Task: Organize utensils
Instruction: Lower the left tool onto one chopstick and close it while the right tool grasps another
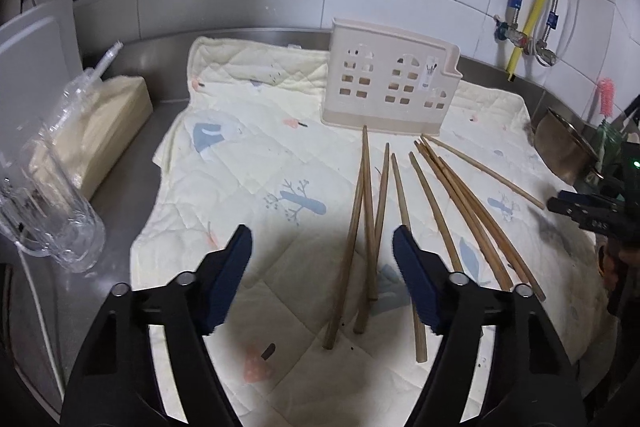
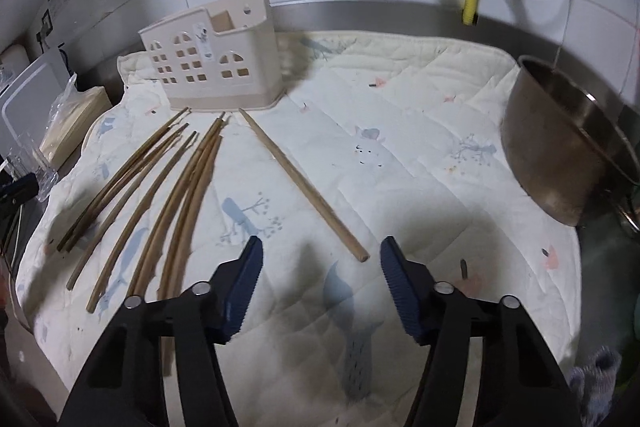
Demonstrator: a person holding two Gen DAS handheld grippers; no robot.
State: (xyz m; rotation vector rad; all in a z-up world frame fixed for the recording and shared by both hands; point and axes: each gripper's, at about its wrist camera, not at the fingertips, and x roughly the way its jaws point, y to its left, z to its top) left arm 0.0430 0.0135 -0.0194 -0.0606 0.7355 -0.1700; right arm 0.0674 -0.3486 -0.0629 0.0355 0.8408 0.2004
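Two grippers hang over a cream quilted cloth that covers most of the steel counter and lies directly under both of them. Ahead of both grippers, at the far edge of the cloth near the tiled wall, a beige utensil holder with window-shaped cutouts stands upright; from the right gripper it sits ahead and to the left. To the right of the right gripper, a steel pot rests tilted at the cloth's edge. Off to the left of the left gripper sits a packet of tissues, with a clear glass mug nearer and beside it.

Wooden chopsticks lie flat on the cloth, fanned out with their thin ends toward the holder and none inside it. Seen from the left gripper, they spread ahead and to its right, a few running between its blue pads. Seen from the right gripper, most lie to its left, while a single chopstick lies apart from the bunch, its thick end just ahead of the gap between the fingers.

Both grippers have their jaws spread wide and grasp nothing. The right gripper's tip shows at the right edge of the left wrist view, above the cloth.
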